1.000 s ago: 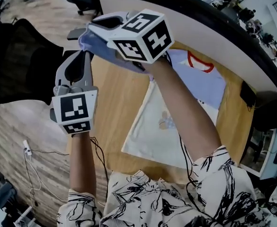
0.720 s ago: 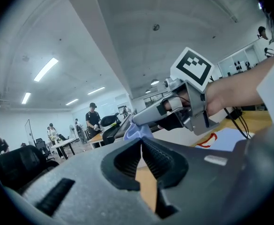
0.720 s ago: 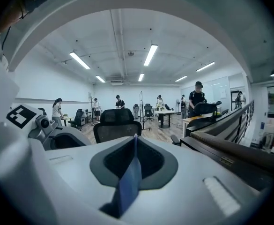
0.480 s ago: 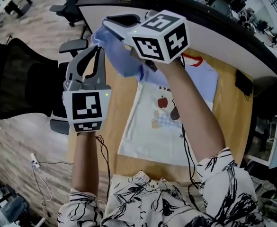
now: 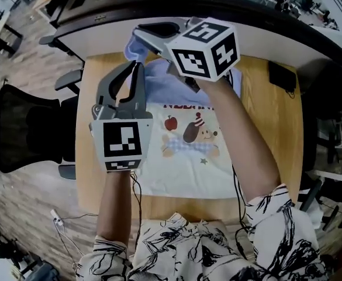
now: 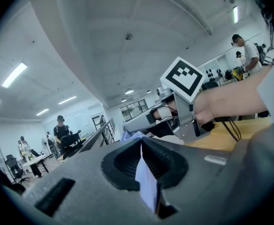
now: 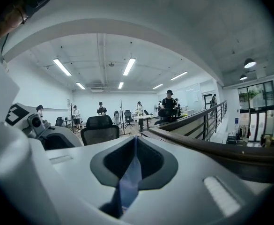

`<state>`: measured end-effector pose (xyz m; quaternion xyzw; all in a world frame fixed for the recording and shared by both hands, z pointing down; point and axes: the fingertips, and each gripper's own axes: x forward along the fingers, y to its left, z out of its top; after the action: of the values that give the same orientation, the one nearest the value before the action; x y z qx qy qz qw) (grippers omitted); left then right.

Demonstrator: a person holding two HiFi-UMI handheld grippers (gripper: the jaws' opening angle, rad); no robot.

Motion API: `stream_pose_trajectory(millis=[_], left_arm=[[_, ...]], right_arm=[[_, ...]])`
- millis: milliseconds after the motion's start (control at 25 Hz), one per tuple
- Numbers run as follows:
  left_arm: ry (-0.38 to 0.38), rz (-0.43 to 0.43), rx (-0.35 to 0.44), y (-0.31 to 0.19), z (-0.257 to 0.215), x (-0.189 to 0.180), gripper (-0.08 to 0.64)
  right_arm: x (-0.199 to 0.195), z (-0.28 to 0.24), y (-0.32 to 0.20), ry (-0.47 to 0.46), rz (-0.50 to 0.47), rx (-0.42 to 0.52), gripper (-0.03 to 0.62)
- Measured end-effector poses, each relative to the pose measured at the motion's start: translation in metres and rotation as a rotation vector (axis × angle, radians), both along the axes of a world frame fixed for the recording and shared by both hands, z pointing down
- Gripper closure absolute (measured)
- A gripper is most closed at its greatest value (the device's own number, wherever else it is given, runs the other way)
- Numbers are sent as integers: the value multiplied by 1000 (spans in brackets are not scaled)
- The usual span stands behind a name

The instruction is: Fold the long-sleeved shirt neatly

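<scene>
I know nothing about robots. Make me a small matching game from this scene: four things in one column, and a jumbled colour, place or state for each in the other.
Things
1. left hand-held gripper
2. right hand-held gripper
3. shirt
4. office chair

Descriptions
a. black, on the floor beside the table
b. shut on the shirt's blue fabric
c. cartoon print facing up
d. shut on the shirt's whitish fabric

Pairs: 1-d, 2-b, 3-c, 4-a
</scene>
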<state>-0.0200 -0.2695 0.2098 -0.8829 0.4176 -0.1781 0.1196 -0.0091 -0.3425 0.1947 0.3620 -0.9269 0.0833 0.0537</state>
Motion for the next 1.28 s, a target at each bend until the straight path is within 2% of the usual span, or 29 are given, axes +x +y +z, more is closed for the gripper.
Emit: stream_pose_trajectory(millis=[280, 520, 1000, 1120, 1280], left_arm=[[6, 51, -9, 24, 13, 81, 545], [-3, 80, -54, 37, 45, 144, 545], [-55, 151, -137, 49, 109, 226, 545], [-98, 172, -170, 51, 133, 246, 543], [-202, 197, -220, 56, 180, 272, 543]], right_arm=[[82, 5, 30, -4, 59, 3, 563], [154, 31, 45, 9, 129, -28, 563], [239, 97, 60, 6, 202, -106, 563], [255, 119, 61, 2, 193, -121, 562], [284, 171, 63, 19, 195, -166, 561]])
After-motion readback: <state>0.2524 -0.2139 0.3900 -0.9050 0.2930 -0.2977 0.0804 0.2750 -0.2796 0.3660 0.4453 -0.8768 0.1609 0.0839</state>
